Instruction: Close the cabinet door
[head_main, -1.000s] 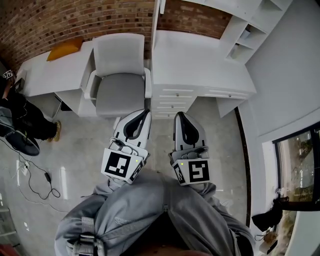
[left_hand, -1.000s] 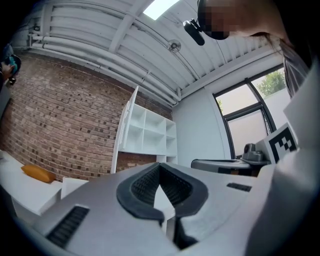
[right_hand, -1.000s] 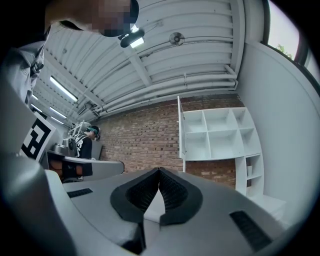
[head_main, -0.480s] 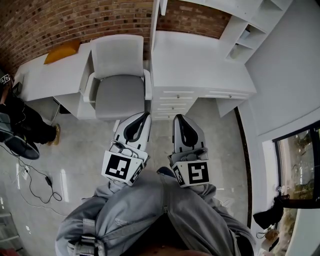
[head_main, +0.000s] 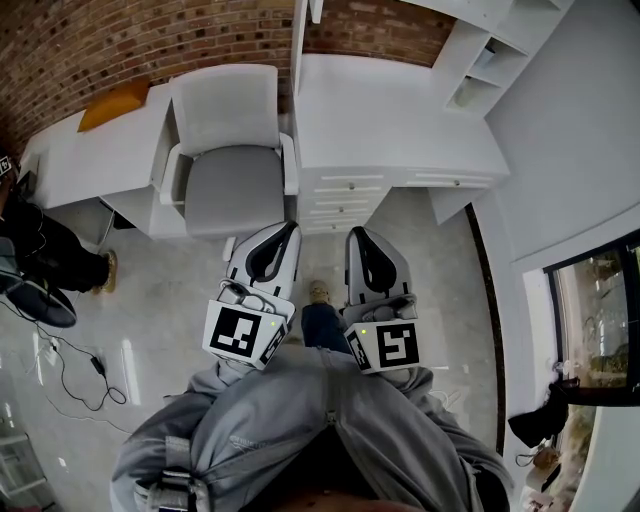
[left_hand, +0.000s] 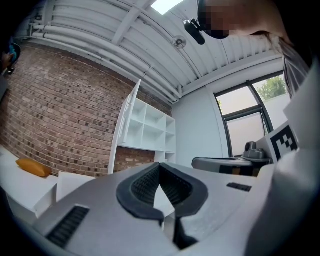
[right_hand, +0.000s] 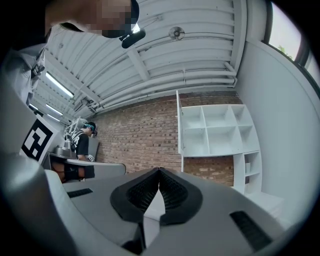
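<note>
The white cubby cabinet (right_hand: 216, 129) hangs on the brick wall above a white desk (head_main: 400, 110). Its door (right_hand: 178, 122) stands swung out, edge-on at the cabinet's left side. The left gripper view shows the same door (left_hand: 125, 120) beside the open cubbies (left_hand: 150, 127). My left gripper (head_main: 291, 227) and right gripper (head_main: 356, 231) are held side by side in front of my body, well short of the desk. Both are shut with nothing between the jaws; their tips meet in the left gripper (left_hand: 160, 165) view and the right gripper (right_hand: 159, 170) view.
A grey chair (head_main: 228, 150) stands left of the desk's drawer unit (head_main: 345, 195). Another white desk with an orange cushion (head_main: 112, 100) runs along the brick wall. A person (head_main: 40, 250) stands at far left, with cables (head_main: 70, 365) on the floor. My shoe (head_main: 318, 292) shows between the grippers.
The desk and chair have shifted slightly left in the head view, and my shoe and leg have come into sight between the grippers. Both grippers keep their place and stay shut.
</note>
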